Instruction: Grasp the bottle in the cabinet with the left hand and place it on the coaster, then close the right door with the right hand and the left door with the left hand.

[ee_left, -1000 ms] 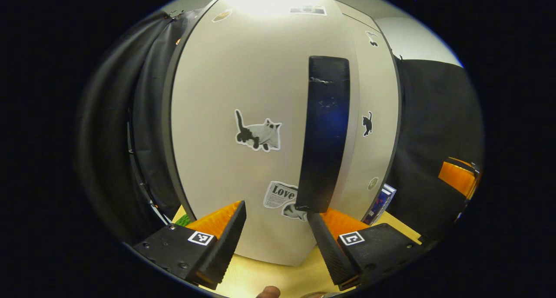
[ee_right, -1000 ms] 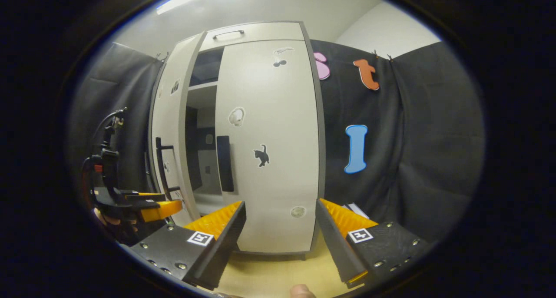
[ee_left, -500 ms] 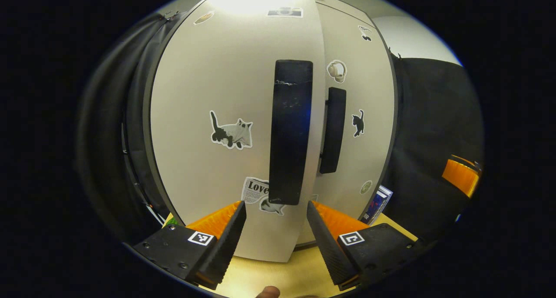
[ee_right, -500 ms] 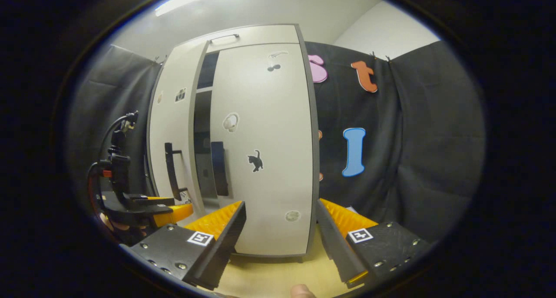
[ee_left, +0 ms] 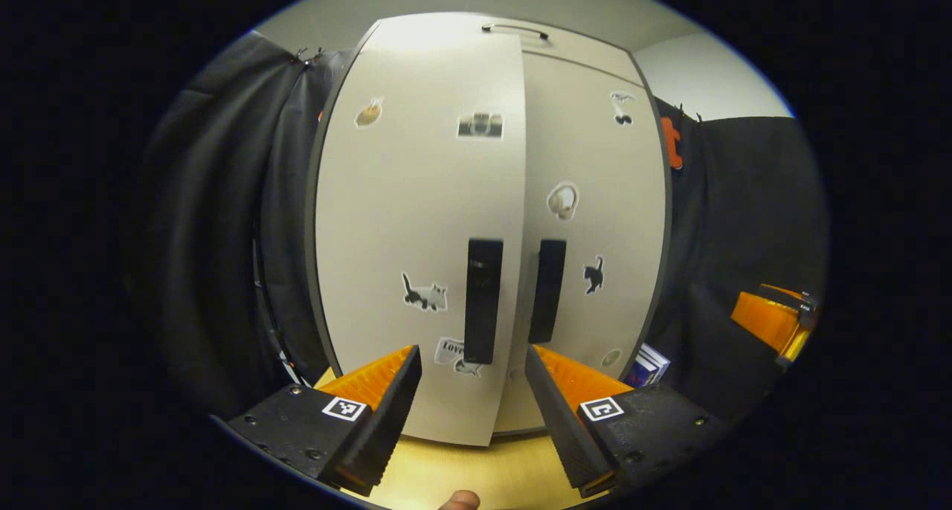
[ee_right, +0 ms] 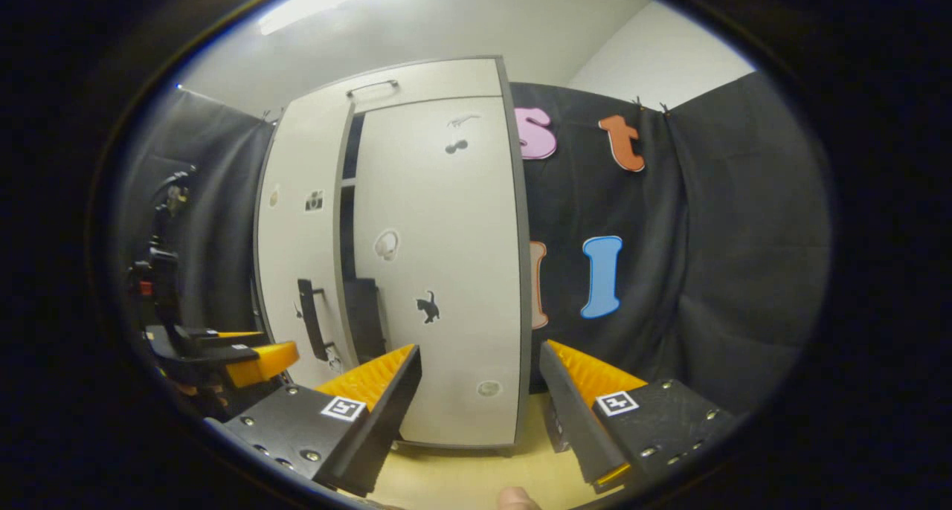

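Note:
The white cabinet stands close ahead in the left gripper view. Its left door [ee_left: 416,235] is almost shut, its edge still a little proud of the right door [ee_left: 595,220]. The two black handles [ee_left: 483,298] [ee_left: 549,291] hang side by side. My left gripper [ee_left: 472,391] is open, a short way back from the left handle, touching nothing. In the right gripper view a narrow dark gap shows between the left door [ee_right: 301,257] and the shut right door [ee_right: 439,272]. My right gripper [ee_right: 480,398] is open and holds nothing. The left gripper [ee_right: 238,350] sits low at the left.
The cabinet rests on a pale wooden tabletop [ee_left: 461,469]. A small blue and white box [ee_left: 645,363] leans by the cabinet's right side. Black cloth walls close in on both sides. The right gripper's orange finger [ee_left: 770,323] shows far right. A fingertip [ee_left: 457,499] shows at the bottom edge.
The left door has swung from half open to nearly shut. My left gripper has drawn back from it, so the whole cabinet front shows. The right gripper has drifted back slightly.

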Action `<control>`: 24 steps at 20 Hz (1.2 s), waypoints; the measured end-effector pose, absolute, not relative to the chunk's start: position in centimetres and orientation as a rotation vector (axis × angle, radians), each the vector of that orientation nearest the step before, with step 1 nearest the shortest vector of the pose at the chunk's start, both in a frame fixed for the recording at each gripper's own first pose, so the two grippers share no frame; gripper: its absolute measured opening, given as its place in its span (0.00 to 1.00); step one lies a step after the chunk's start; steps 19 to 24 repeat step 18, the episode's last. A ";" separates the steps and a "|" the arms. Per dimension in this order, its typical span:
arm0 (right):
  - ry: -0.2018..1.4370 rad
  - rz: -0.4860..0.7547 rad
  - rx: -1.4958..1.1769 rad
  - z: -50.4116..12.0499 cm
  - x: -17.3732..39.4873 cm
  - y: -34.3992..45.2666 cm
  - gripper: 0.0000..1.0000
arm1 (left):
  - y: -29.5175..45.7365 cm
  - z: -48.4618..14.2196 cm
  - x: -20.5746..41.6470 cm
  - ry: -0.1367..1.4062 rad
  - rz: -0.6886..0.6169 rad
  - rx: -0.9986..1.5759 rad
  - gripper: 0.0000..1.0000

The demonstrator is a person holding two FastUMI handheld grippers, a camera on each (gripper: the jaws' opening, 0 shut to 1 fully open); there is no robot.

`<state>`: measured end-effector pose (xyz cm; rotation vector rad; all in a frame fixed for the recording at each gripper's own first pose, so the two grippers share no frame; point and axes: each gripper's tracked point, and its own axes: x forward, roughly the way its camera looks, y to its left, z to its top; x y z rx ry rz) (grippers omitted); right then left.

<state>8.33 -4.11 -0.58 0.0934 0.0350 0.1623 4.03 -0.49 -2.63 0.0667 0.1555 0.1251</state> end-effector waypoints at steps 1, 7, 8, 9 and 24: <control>0.030 0.162 0.107 0.0 8.1 -4.4 0.97 | -1.1 -1.2 3.2 0.128 0.128 0.070 0.89; 0.008 0.194 0.111 0.6 6.7 -4.7 0.97 | -3.8 2.2 -0.3 0.055 0.121 0.054 0.89; 0.004 0.194 0.103 0.5 6.5 -4.8 0.97 | -4.0 2.4 -0.5 0.044 0.128 0.057 0.89; -0.003 0.193 0.099 0.5 6.3 -4.8 0.96 | -4.0 2.7 -0.6 0.025 0.137 0.058 0.89; -0.021 0.260 0.090 0.4 7.0 -4.1 0.92 | -4.7 3.5 -1.0 -0.035 0.191 0.062 0.89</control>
